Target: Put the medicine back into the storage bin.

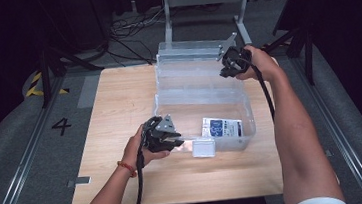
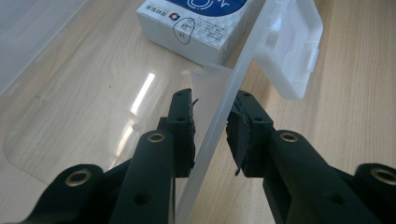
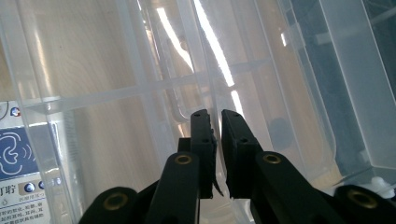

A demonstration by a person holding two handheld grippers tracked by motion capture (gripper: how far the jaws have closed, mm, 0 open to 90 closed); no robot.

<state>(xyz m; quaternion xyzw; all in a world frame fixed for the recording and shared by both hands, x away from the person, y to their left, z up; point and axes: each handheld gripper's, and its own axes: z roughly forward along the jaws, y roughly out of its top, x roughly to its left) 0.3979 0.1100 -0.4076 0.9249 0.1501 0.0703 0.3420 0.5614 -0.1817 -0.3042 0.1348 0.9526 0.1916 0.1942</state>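
table: light wooden table (image 1: 119,108), with the clear plastic storage box (image 1: 169,100) sitting right of the middle and reaching from near the front edge back to the far edge.

left gripper: the left gripper (image 1: 175,141) is at the box's front-left corner, held in the person's left hand (image 1: 140,146), which has a red band at the wrist. In the left gripper view (image 2: 210,130) the jaws straddle the box's front wall (image 2: 224,116), one jaw inside the box and one outside. The outer pad looks right up against the plastic; the inner pad seems to have a sliver of gap, so I honestly can't tell if it's really clamping or just sitting around the wall.

box: see-through, lid (image 1: 189,53) flipped open and standing up along the far side. A white latch tab (image 1: 204,147) hangs off the front wall, just right of the left gripper; it shows up in the left gripper view too (image 2: 294,51).

carton: small white carton with blue print (image 1: 221,127) lying flat on the box floor near the front-right corner. From the left gripper view (image 2: 196,23) it's just inside the wall, a little beyond the jaws.

right gripper: the right gripper (image 1: 228,67) is up at the lid's right end, in the person's right hand (image 1: 260,61). In the right gripper view (image 3: 218,135) the jaws are nearly together, pinching a thin clear ridge of the lid (image 3: 205,70), so it's clamped on the lid.
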